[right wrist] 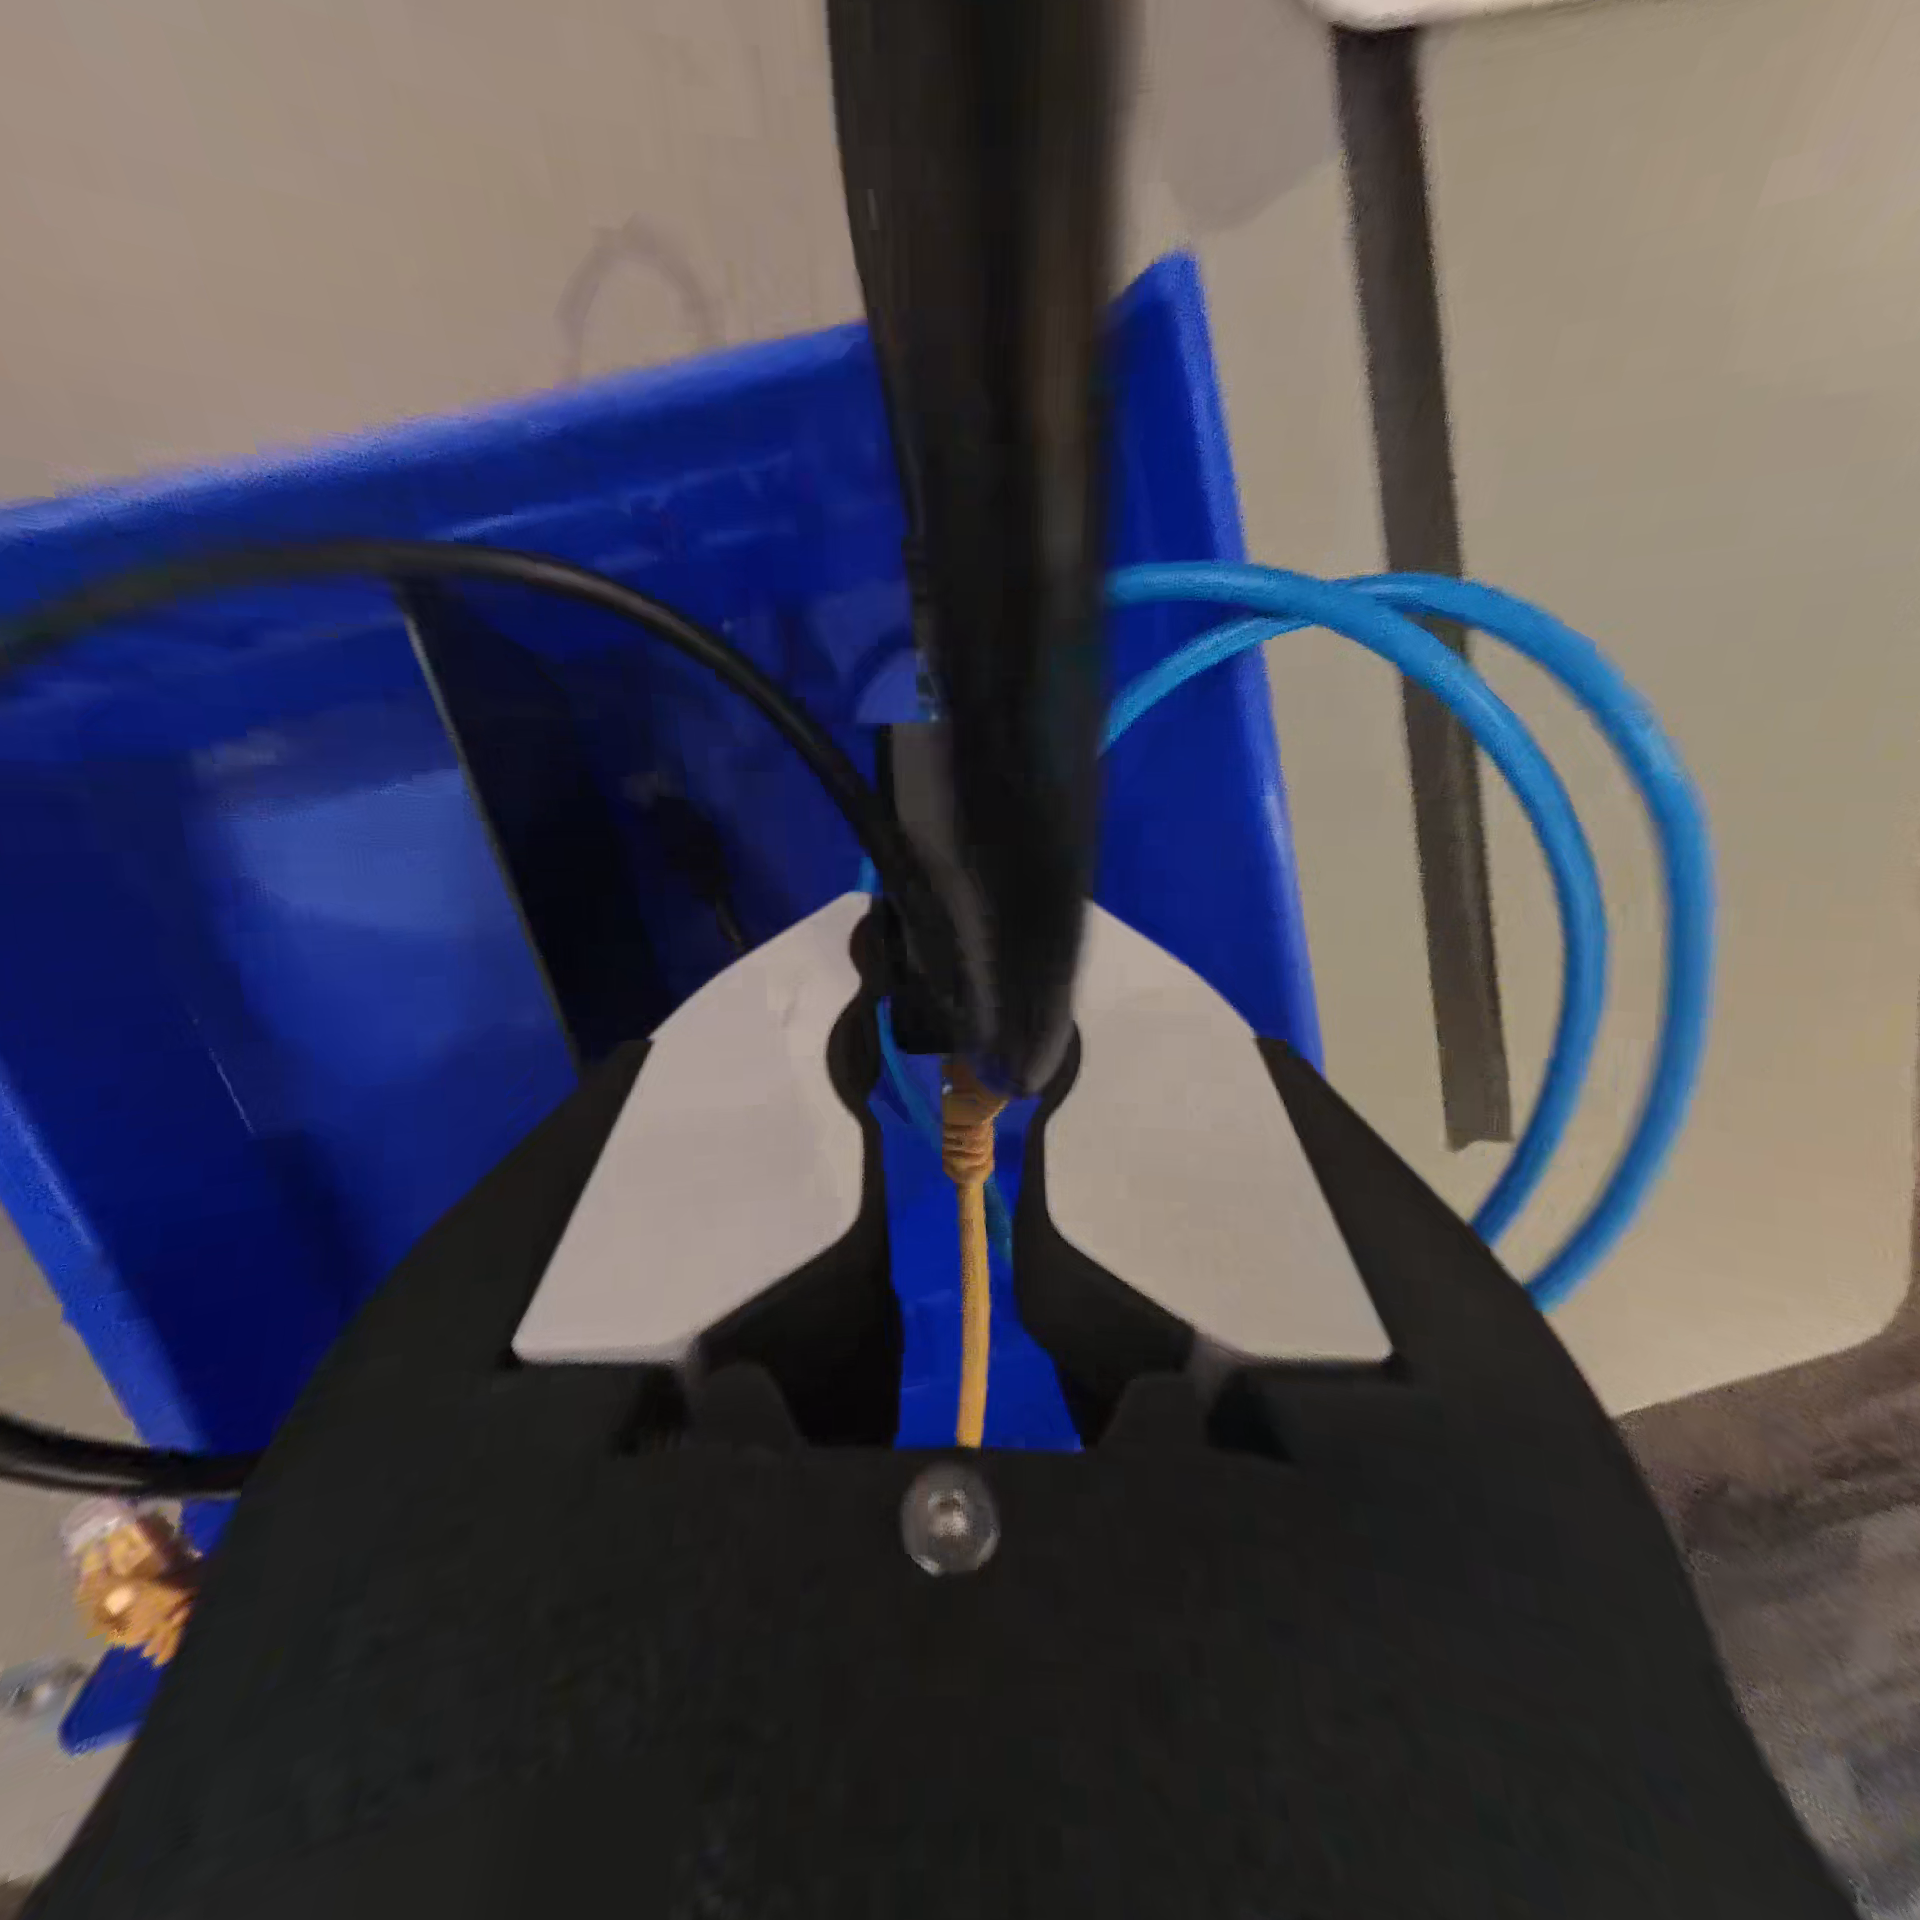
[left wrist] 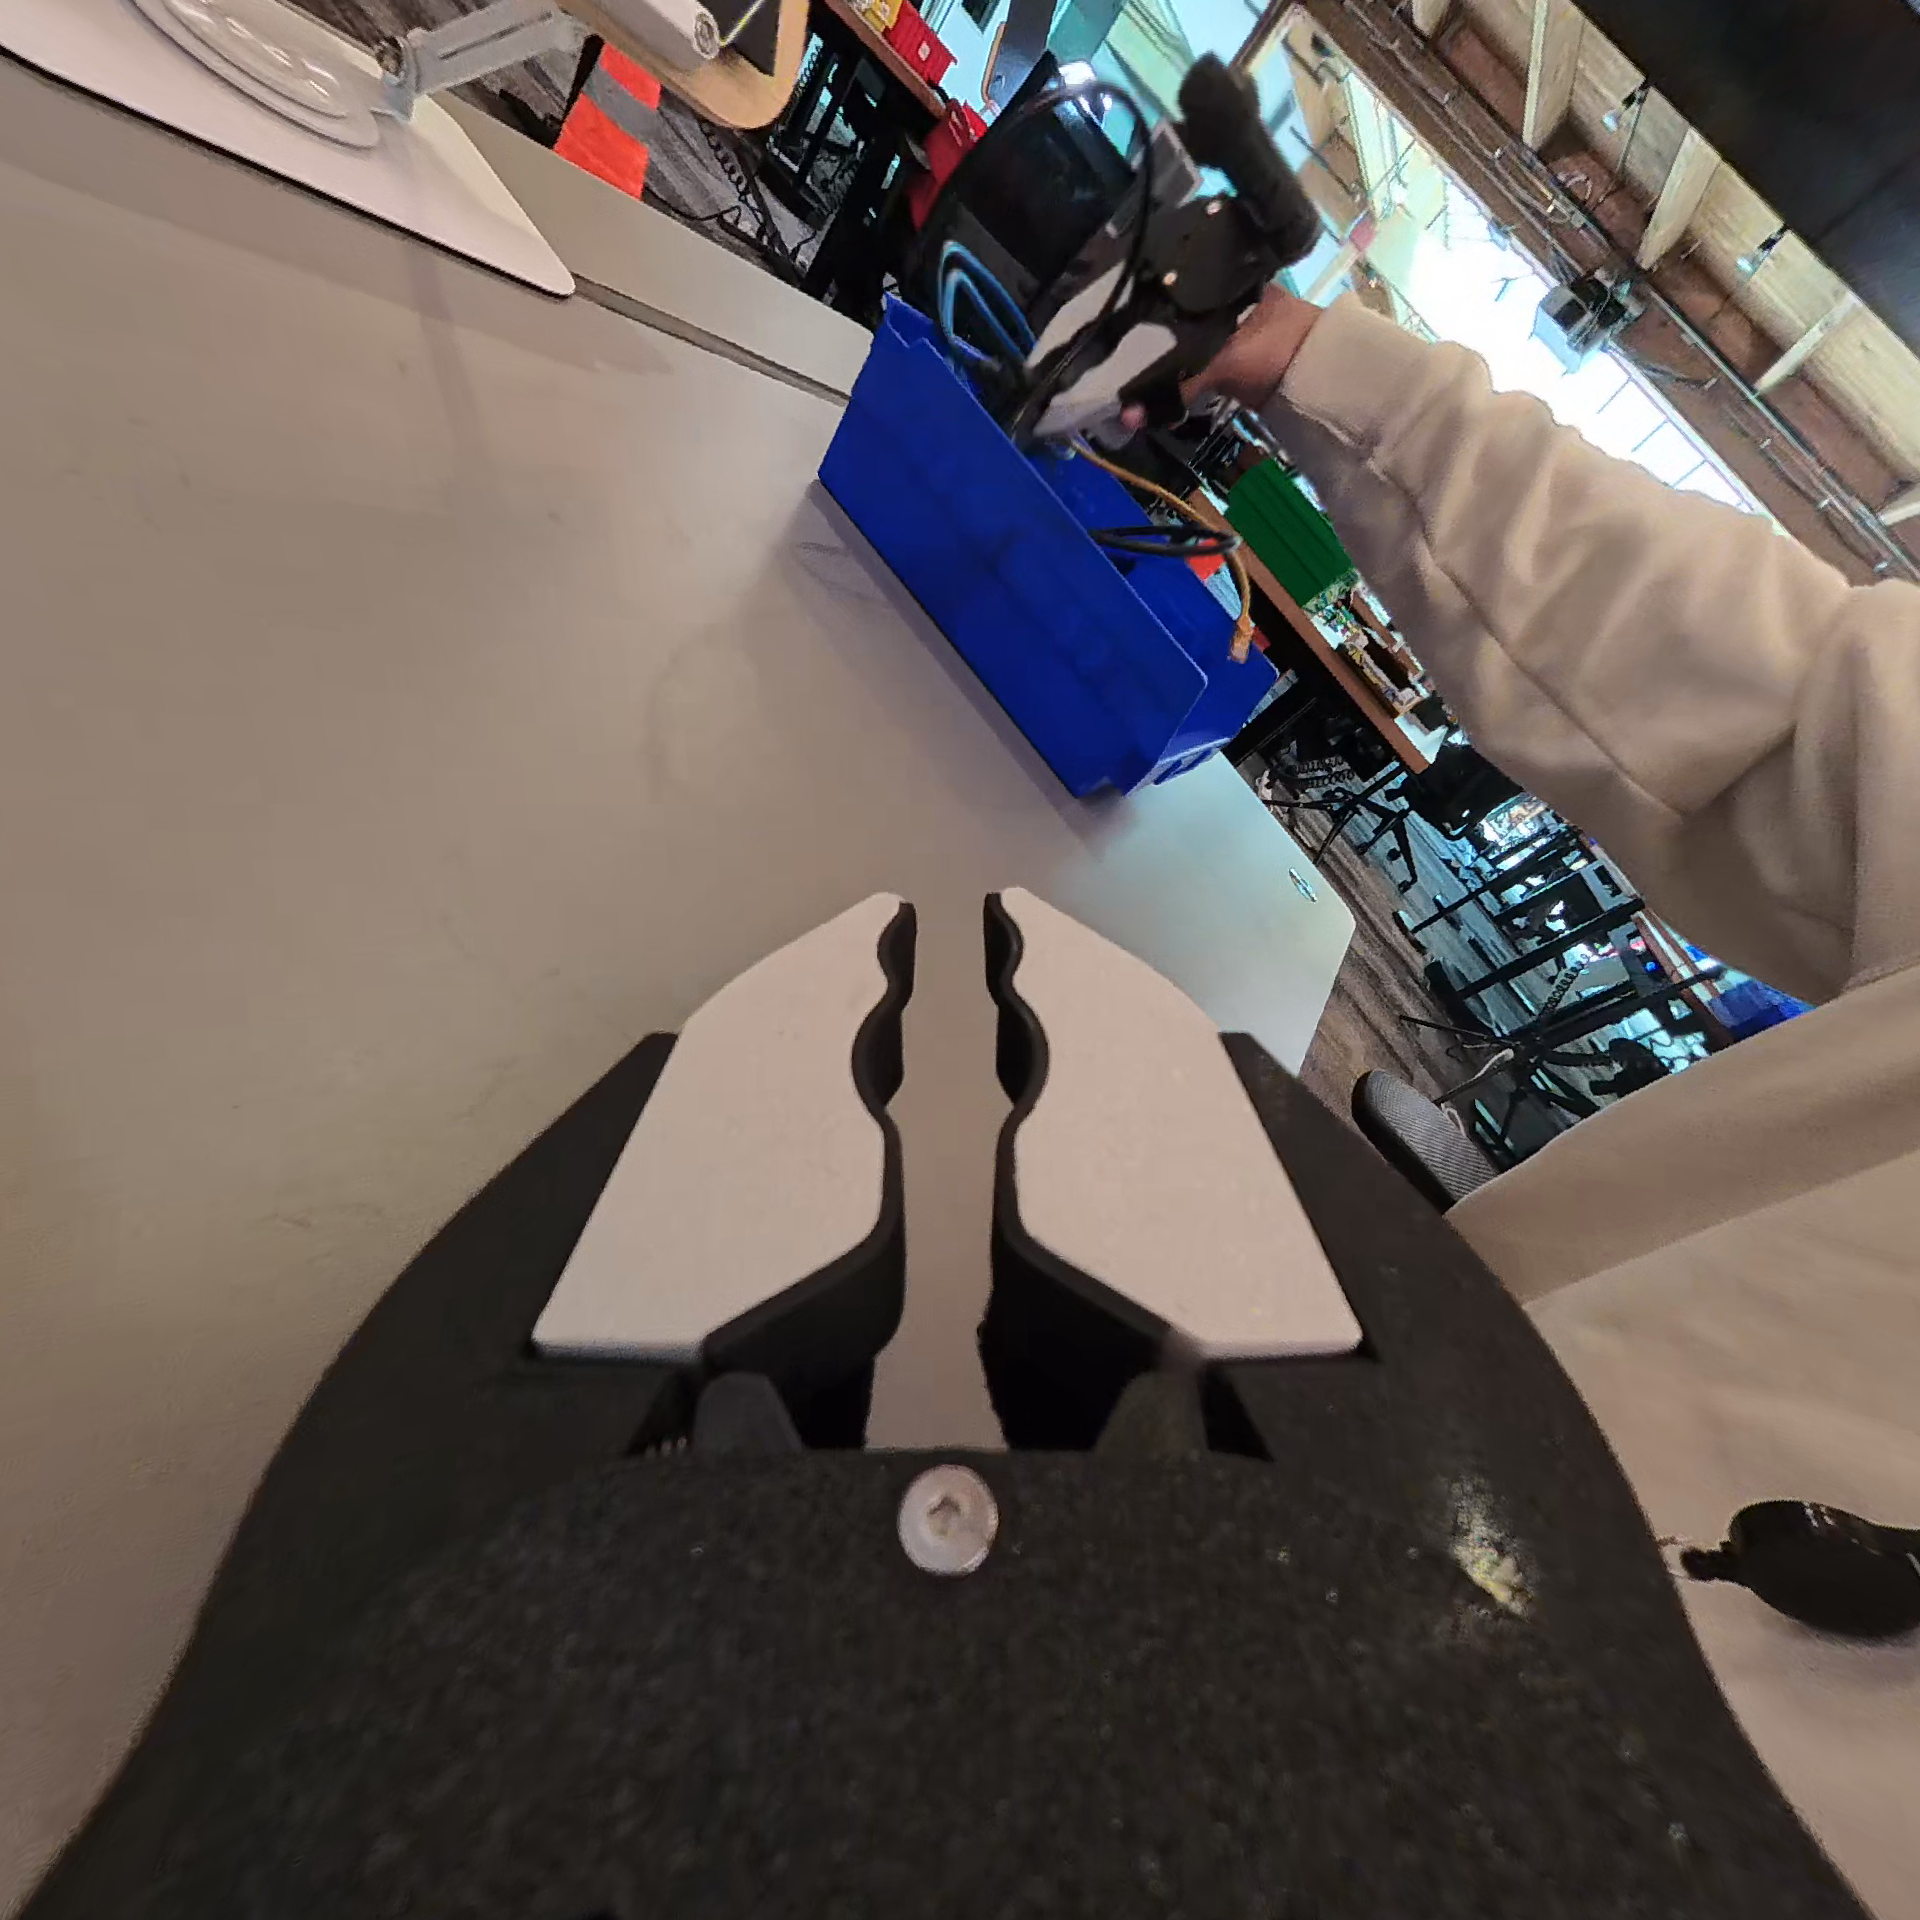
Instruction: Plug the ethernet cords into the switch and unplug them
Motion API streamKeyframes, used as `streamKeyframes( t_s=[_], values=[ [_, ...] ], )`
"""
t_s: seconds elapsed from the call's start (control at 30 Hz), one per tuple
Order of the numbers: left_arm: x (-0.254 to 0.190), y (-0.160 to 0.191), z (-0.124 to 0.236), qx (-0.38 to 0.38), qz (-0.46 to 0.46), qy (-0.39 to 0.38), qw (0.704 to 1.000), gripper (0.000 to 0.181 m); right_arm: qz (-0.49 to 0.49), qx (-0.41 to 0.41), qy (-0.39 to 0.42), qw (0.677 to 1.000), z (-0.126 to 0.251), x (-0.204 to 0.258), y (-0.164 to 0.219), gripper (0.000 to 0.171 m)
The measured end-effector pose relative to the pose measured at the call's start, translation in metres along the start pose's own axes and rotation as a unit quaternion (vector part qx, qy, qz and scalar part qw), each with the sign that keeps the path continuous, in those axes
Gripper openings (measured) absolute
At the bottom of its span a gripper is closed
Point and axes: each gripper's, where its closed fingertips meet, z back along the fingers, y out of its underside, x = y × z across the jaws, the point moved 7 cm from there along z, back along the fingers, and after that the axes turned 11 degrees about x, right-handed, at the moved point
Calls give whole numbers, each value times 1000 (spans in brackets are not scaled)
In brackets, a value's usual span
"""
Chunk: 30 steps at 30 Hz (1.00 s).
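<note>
The task looks like it is only starting. No cord is plugged in as far as the pictures show, and I cannot clearly see the switch at all.

In the left wrist view, the left tool [left wrist: 950,914] sits low in the frame over the bare grey tabletop [left wrist: 312,727]. Its two fingers are a small way apart and nothing is between them. It holds nothing.

In the right wrist view, the right tool [right wrist: 961,997] is in the middle of the frame, squeezed around a bunch of black cords [right wrist: 977,623] that runs up to the top edge. A thin yellow cord [right wrist: 971,1299] runs down between its fingers.

Behind it is the blue bin [right wrist: 312,831] where the cords are kept. A blue cord [right wrist: 1558,831] loops out on the right side. A gold plug [right wrist: 130,1600] shows at the lower left.

Farther off in the left wrist view, the same bin sits upper middle, with the right tool reaching into it.

What is left: bring a cord out, find the switch, plug in, then unplug.
</note>
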Motion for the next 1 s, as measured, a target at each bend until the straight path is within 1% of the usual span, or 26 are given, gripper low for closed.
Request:
streamKeyframes(
  t_s=[0.07, 0.17, 0.27, 0.33, 0.4, 0.5, 0.57, 0.63, 0.7, 0.77, 0.83, 0.9, 0.93, 1.0],
  values=[
    [1, 0, 0, 1, 4, 0, 1000, 12, 8, 45, -20, 999, -15, -2, -4, 25],
    [1, 1, -1, 6, 3, -1, 1000, 12, -2, 80, -54, 995, -30, -6, -5, 24],
    [1, 2, -3, 13, -1, -3, 1000, 12, 8, 175, -89, 980, -60, -2, 5, 26],
    [0, 3, -4, 17, -2, -3, 1000, 12, -7, 168, -104, 980, -62, -4, 0, 25],
    [0, 3, -4, 17, -1, -1, 1000, 12, 6, 175, -98, 980, -62, -4, -1, 25],
    [1, 3, -4, 16, 3, 4, 1000, 12, -7, 175, -98, 980, -61, -4, -1, 25],
    [2, 3, -5, 17, 7, 8, 1000, 12, -30, 166, -90, 982, -59, -5, -1, 34],
    [1, 3, -4, 15, 7, 11, 1000, 12, -51, 132, -80, 987, -46, -7, -2, 37],
    [1, 3, -3, 13, 6, 9, 1000, 12, -65, 88, -56, 992, -23, -10, -3, 41],
    [1, 3, -2, 12, 8, 11, 1000, 12, -72, 54, -9, 996, 10, -11, -2, 44],
    [-1, 3, -3, 8, 16, 23, 1000, 12, -75, 28, 57, 995, 50, -9, 2, 46],
    [-1, 3, -3, 7, 22, 33, 999, 12, -73, 8, 109, 991, 85, 4, 6, 50],
    [-2, 3, -4, 8, 23, 36, 999, 12, -61, 0, 122, 991, 96, 16, 8, 48],
    [-3, 3, -5, 8, 23, 39, 999, 12, -3, 0, 128, 992, 96, 49, 11, 50]
  ],
)
